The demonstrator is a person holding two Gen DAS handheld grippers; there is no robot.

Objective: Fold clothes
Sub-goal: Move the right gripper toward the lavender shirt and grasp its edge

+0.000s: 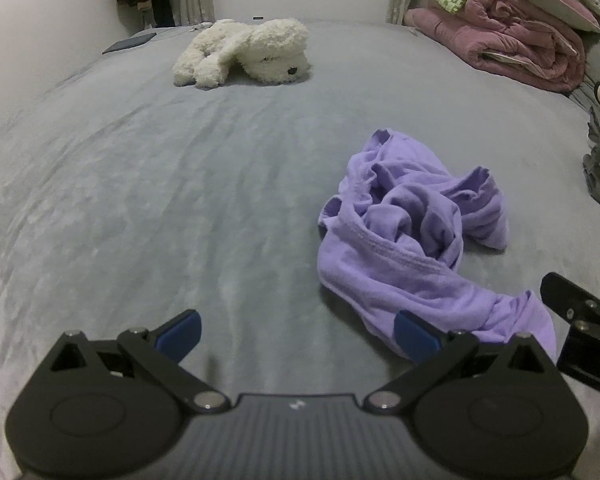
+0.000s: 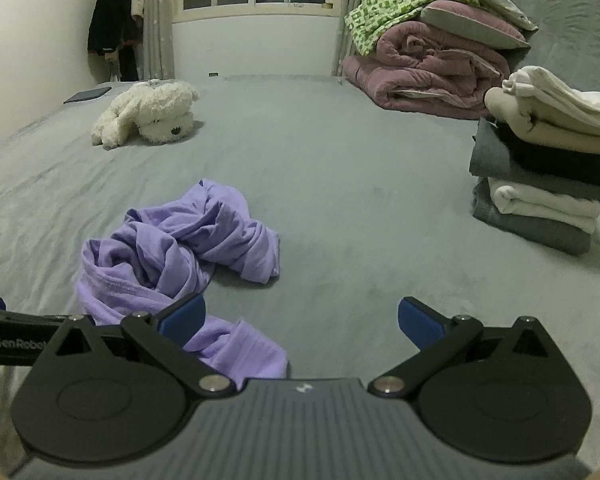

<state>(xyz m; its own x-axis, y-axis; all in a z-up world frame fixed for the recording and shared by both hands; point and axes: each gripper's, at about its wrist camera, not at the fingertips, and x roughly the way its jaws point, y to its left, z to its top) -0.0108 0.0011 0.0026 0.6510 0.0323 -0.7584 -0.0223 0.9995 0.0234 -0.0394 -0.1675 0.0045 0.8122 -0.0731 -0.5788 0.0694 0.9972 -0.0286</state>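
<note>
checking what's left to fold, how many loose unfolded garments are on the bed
1: the crumpled purple garment on the grey bed, just ahead of both tools. The folded stack at the right might hide others.

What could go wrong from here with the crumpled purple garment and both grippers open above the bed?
1. The purple garment is twisted into a knot, so a pinch may catch several layers and lift it still bunched.
2. The left gripper and right gripper sit close together, so they could collide.
3. Spreading it could nudge the folded stack.
</note>
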